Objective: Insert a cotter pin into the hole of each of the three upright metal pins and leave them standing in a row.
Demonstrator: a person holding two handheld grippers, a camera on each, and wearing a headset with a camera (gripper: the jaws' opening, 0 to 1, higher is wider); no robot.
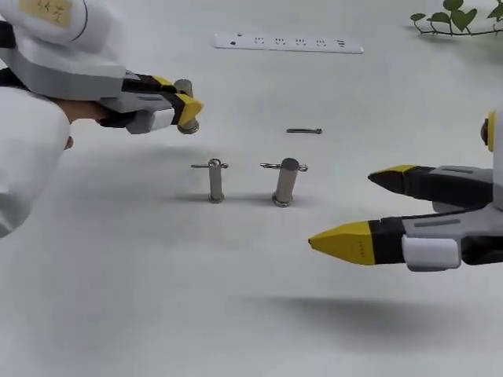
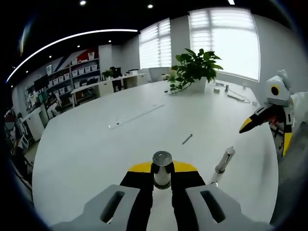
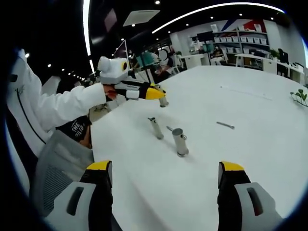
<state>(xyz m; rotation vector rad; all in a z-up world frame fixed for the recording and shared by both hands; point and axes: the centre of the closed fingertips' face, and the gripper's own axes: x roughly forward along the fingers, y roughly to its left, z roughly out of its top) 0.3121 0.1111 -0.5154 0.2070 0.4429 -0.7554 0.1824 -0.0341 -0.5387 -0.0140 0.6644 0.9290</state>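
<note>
My left gripper (image 1: 191, 111) (image 2: 162, 172) is shut on an upright metal pin (image 1: 184, 88) (image 2: 162, 163) at the back left; its base is at or just above the table, I cannot tell which. In front stand two more metal pins in a row, a thin one (image 1: 215, 182) (image 3: 156, 128) and a thicker one (image 1: 286, 182) (image 3: 180, 142), each with a cotter pin through its top. A loose cotter pin (image 1: 304, 131) (image 2: 187, 139) (image 3: 225, 125) lies flat behind them. My right gripper (image 1: 346, 210) (image 3: 165, 167) hovers open at the right, holding nothing.
A white power strip (image 1: 288, 42) (image 2: 136, 115) lies at the far edge of the white table (image 1: 157, 298). Plant leaves (image 1: 458, 19) (image 2: 193, 70) sit at the back right. A sleeve (image 1: 23, 149) reaches in from the left.
</note>
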